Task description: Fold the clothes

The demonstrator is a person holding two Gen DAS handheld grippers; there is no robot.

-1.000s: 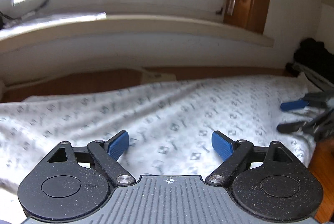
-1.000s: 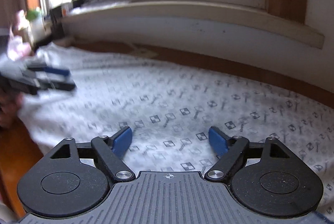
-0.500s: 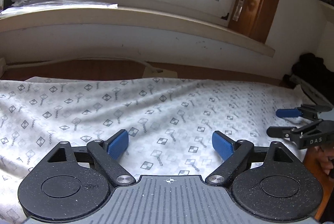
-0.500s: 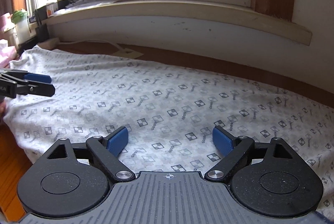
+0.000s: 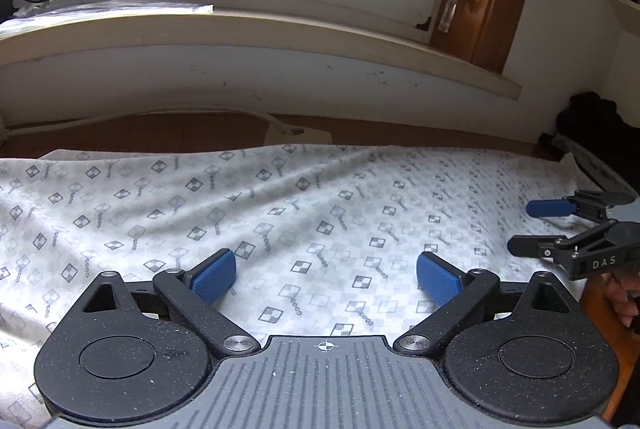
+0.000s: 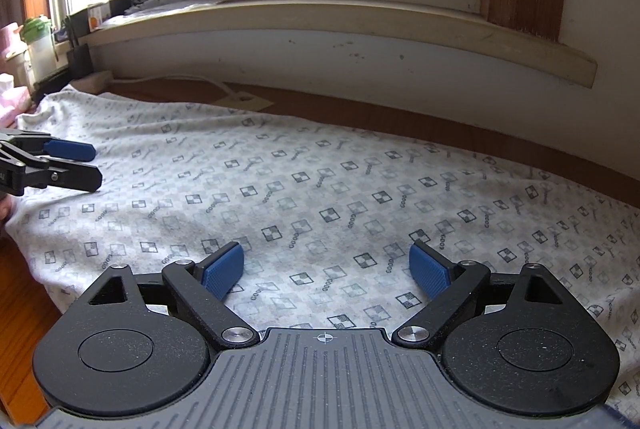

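Note:
A white garment with a grey checker print lies spread flat on a wooden table; it also fills the right wrist view. My left gripper is open and empty, just above the cloth near its front edge. My right gripper is open and empty, low over the cloth. The right gripper shows at the right edge of the left wrist view, and the left gripper at the left edge of the right wrist view; both look open there.
A wall with a windowsill runs behind the table. A white cable and socket plate lie at the back. A dark bundle sits at the far right. Bottles and boxes stand at the far left. The wooden table edge shows front left.
The cloth has settled from a rumpled, moving state to lying flat. Both grippers have steadied low over it and stayed open.

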